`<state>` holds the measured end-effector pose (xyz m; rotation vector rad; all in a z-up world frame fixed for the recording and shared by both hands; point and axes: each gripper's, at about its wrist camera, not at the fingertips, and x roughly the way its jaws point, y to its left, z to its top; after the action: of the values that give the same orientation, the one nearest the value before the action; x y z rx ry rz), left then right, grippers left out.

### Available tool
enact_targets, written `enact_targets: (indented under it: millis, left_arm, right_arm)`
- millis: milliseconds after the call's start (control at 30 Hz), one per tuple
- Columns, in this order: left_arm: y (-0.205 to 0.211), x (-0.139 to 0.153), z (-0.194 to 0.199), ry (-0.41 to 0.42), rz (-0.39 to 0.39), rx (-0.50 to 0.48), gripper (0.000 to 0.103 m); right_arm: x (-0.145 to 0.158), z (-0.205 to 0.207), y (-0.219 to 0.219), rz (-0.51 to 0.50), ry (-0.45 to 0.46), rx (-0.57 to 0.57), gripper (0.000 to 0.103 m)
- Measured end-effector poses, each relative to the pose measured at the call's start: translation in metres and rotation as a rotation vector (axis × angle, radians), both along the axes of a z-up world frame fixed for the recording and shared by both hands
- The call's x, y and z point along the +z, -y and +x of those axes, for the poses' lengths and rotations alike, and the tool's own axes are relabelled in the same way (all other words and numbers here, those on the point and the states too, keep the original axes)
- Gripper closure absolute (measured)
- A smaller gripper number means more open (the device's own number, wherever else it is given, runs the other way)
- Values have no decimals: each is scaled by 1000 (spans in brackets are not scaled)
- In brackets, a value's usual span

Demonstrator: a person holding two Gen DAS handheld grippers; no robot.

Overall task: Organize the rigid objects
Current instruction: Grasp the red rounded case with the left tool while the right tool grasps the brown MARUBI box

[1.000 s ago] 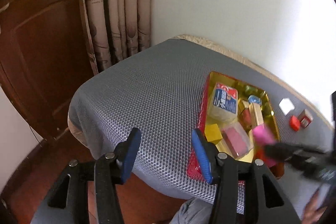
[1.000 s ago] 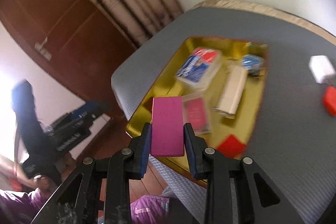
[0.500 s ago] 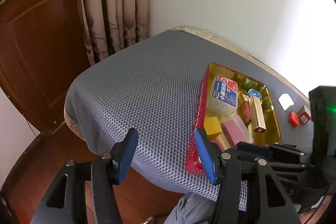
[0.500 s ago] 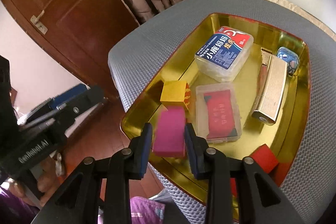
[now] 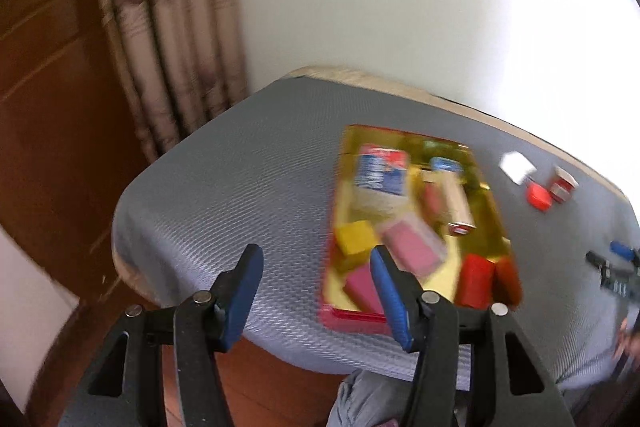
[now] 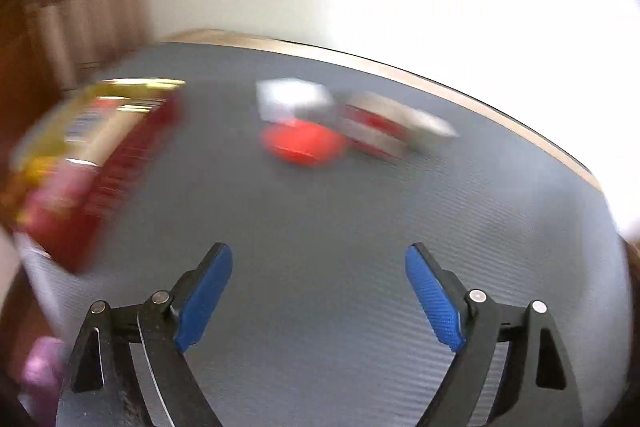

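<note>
Clearly the step in hand is fetching another loose piece for the gold tray [image 5: 490,203]. At lower left of the left wrist view, the left gripper [image 5: 316,291] stands half open with nothing between its jaws, hovering near the table's front edge. Just right of it the tray holds a yellow block [image 5: 354,237], a pink block [image 5: 362,285] and other blurred items. Further right, on the grey mat [image 6: 320,227], lie a white block [image 6: 292,97], a red piece [image 6: 302,143] and a red-and-white box [image 6: 380,133], close together. At the bottom of the right wrist view the right gripper [image 6: 320,291] is opening wide, empty, aimed at that cluster. I judge it best to slow down, straddle one piece only, and avoid nudging its neighbours.
</note>
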<state>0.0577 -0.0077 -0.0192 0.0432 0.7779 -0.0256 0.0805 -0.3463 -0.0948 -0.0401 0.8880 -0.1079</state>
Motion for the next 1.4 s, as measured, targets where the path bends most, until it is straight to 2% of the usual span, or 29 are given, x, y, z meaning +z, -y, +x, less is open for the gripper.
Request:
enact_targets:
  millis: [100,167,233,300,433,500,533,633,800,1067,1333,1400]
  left_arm:
    - [30,0,-5,-13,27,-107,46]
    - [56,1,-4,-47,16,-190,46]
    - [85,5,2,-83,-14,-260,46]
    - [108,10,13,-121,-64,-311,46]
    - [174,8,53,-230,-151,-412,44]
    - [206,0,72,-274,-141,-452,44]
    - [227,-8,84,-297,-112,-467,44]
    - [268,-28,112,-318,-42,-482,44]
    - [310,-54,152,-348,0,-482,44]
    - [329,-79,186,-397,29,-464,44]
    - [342,-102,191,-448,59,-477,44]
    - [341,-103,191,-418,44,-473,44]
  right_arm:
    - [-11,-19,68,-102,-25,-140,14]
    - [-17,-30,96,-121,-35,-187,8]
    - [-25,-39,120,-93,-39,-236,7]
    - [-35,-46,140,3,-53,-277,7]
    - [-32,-53,157,90,-5,-298,3]
    - [-32,-56,162,120,2,-291,3]
    - [-32,-59,164,132,4,-288,3]
    - [-31,-62,168,161,19,-281,3]
    - [-27,-58,158,199,28,-261,3]
    - [-26,-56,156,235,31,-224,3]
    - [-28,-52,155,262,17,-213,3]
    - [-28,-52,155,264,18,-211,3]
